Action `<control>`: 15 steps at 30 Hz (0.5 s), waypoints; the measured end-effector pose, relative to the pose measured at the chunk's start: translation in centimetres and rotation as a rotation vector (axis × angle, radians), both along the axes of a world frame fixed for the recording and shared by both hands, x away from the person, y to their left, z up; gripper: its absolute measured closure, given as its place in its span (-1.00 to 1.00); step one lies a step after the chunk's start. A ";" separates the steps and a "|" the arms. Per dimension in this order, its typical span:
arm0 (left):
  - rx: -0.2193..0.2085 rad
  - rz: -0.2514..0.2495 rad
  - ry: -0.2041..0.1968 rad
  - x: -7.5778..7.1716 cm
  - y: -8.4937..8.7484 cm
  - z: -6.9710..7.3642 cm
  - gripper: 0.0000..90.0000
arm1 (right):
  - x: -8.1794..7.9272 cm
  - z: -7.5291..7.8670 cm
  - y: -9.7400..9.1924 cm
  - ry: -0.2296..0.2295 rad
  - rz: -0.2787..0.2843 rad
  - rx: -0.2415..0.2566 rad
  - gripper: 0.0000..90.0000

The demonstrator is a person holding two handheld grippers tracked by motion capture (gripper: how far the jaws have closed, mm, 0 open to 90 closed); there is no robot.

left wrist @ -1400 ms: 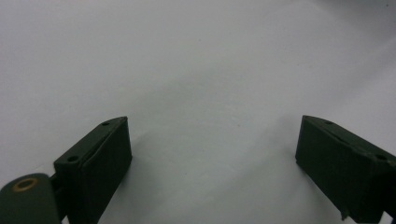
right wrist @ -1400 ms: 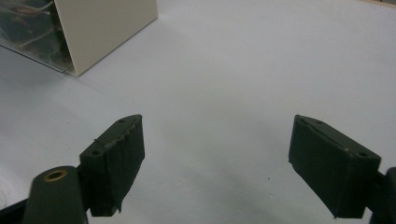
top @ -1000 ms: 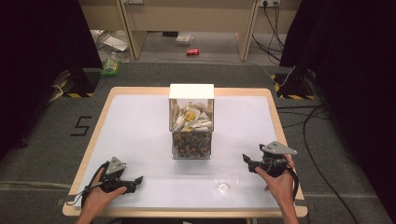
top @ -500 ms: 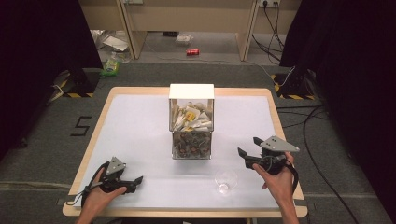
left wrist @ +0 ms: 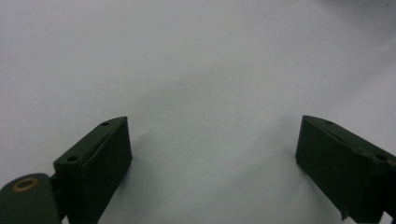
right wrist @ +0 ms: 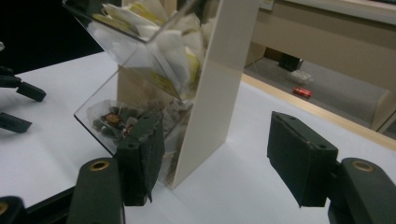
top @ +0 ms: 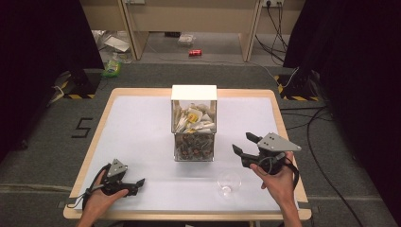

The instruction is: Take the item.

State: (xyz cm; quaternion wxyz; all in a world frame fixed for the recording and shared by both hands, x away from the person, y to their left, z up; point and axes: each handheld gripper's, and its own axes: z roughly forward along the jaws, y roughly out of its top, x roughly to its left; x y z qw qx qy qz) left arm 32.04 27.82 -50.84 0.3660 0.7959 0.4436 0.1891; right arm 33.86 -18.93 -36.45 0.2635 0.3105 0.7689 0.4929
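Okay, my right gripper (top: 243, 145) hangs beside the box (top: 194, 124), jaws wide; left gripper (top: 135, 183) rests on the bench (top: 142, 127), jaws wide too. Next, probably the cup (top: 229, 182).

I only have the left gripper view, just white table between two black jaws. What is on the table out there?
Observer: A clear two-tier dispenser stands mid-table, pale packets above, dark ones below.
Operator: Anything nearer to me?
Observer: An empty clear cup sits near the front edge, right of centre, apart from the dispenser.
Operator: Where are the other tongs?
Observer: The right tongs are held above the table right of the dispenser, open, holding nothing; the right gripper view looks along them at the dispenser's side.
Operator: And mine?
Observer: The left tongs lie low at the front left corner, open, holding nothing.
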 end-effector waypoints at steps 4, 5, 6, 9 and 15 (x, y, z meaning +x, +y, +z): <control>0.000 0.000 0.000 0.0 0.0 0.0 -0.79 | -0.1 0.8 0.7 -0.016 0.029 0.014 -0.11; 0.000 0.000 0.000 0.0 0.0 0.0 -0.79 | -0.1 1.0 0.9 -0.020 0.037 0.013 -0.11; 0.000 0.000 0.000 0.0 0.0 0.0 -0.79 | -0.1 1.0 0.9 -0.020 0.037 0.013 -0.11; -0.002 0.002 -0.001 0.0 0.0 0.0 -0.79 | 0.0 1.6 1.6 -0.032 0.057 0.007 -0.06; -0.003 0.002 -0.002 0.0 0.0 0.0 -0.79 | 0.3 2.5 2.5 -0.053 0.089 0.008 0.02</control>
